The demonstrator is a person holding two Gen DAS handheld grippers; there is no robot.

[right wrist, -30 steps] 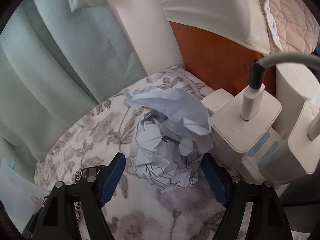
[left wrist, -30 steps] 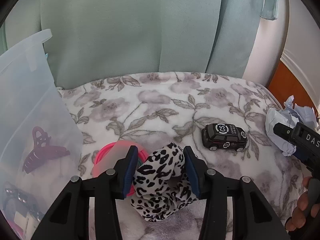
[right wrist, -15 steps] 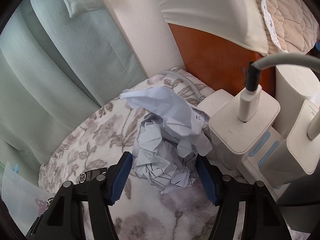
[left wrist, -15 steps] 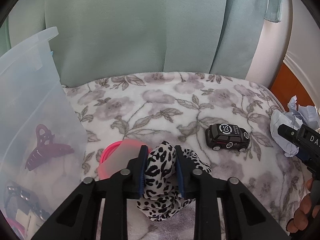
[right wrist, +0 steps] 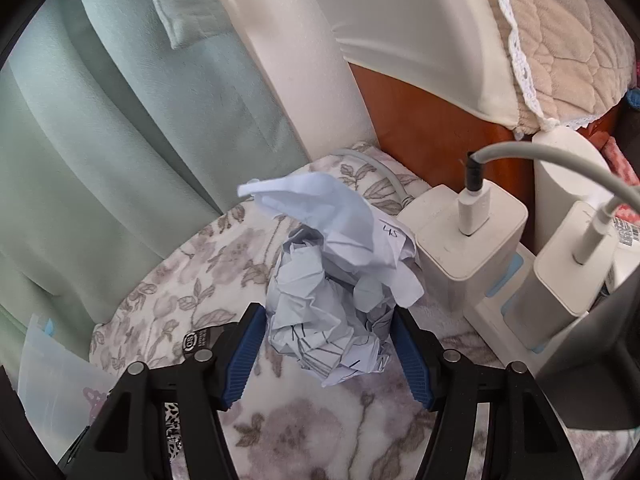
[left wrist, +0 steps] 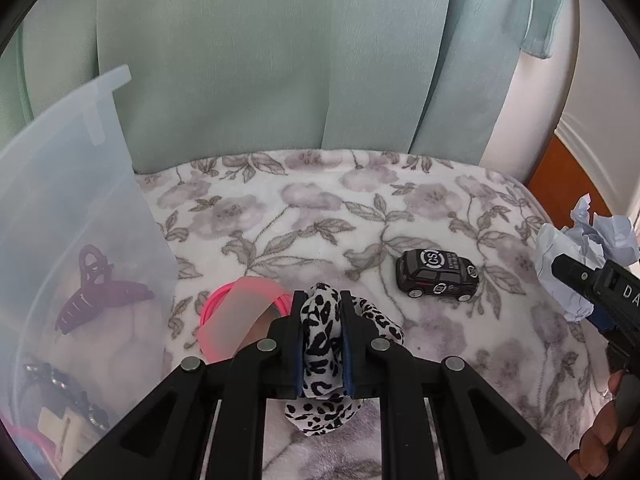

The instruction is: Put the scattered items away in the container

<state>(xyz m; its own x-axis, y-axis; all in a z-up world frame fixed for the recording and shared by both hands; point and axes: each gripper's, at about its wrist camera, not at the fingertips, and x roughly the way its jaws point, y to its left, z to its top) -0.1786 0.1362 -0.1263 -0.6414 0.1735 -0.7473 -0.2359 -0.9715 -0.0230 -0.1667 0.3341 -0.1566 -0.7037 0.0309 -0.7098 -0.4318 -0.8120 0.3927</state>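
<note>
Container, translucent plastic, stands at nine o'clock in the left wrist view, with a maroon claw clip and some darker bits lying inside it. Just to its right, at about seven o'clock of centre, a pink ring lies on the floral blanket, its near side blurred by a pinkish translucent piece. The left gripper sits at six o'clock, its blue-padded fingers closed tight on a leopard-print scrunchie, which bulges above and hangs below the pads. At three o'clock from it, apart on the blanket, stands a small black toy car. Farther right, at the three o'clock edge, a crumpled paper ball shows behind the black body of the other tool.

In the right wrist view, the right gripper is at six o'clock, fingers part-way open with both pads against the sides of the paper ball; whether they are squeezing it I cannot tell. At three o'clock, two white chargers with cables sit plugged into a power strip, just beside the paper. Green curtain fills nine to eleven o'clock.
</note>
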